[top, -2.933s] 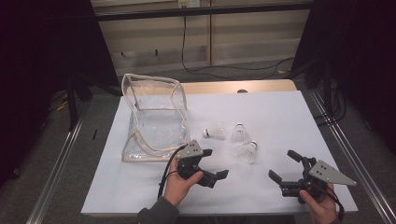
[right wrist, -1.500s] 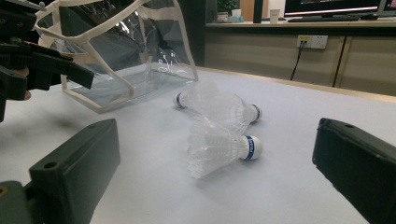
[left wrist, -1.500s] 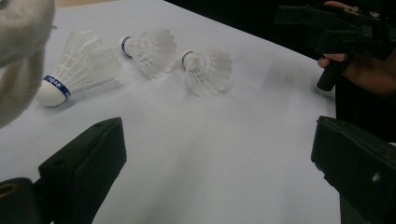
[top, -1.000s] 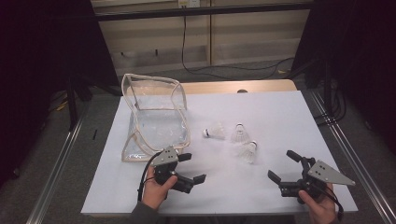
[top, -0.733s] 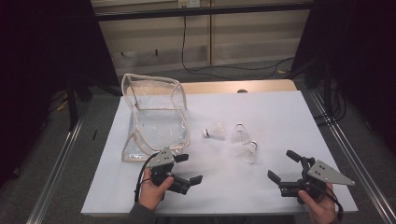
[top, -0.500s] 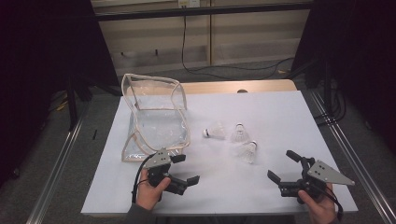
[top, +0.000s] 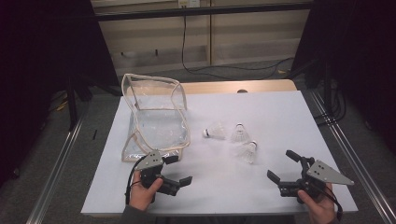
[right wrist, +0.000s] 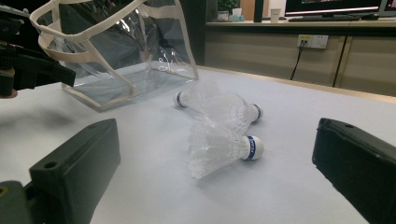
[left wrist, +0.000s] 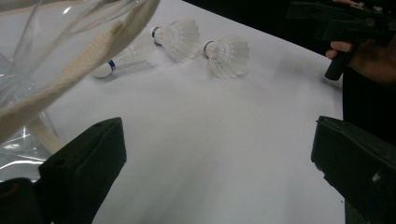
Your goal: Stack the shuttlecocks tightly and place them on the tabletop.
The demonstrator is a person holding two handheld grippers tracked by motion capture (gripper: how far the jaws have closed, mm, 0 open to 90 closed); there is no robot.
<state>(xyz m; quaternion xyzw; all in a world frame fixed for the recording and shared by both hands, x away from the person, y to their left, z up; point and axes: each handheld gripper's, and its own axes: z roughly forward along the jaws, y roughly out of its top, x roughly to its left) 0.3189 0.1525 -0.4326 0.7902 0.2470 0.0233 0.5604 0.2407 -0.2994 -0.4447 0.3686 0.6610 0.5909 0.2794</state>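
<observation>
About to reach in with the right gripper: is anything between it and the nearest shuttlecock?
Nothing visible. Bare white table lies between the open right gripper and the nearest shuttlecock; the clear bag sits farther left.

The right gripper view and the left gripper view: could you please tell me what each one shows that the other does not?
The right gripper view alone shows the wood-panelled wall with a socket and cable behind the table, and the left gripper at its left edge. The left gripper view alone shows the right gripper in a hand at its top right. Both show wide-open black jaws of their own, the three shuttlecocks lying on the white table, and the clear bag with its cream trim.
</observation>
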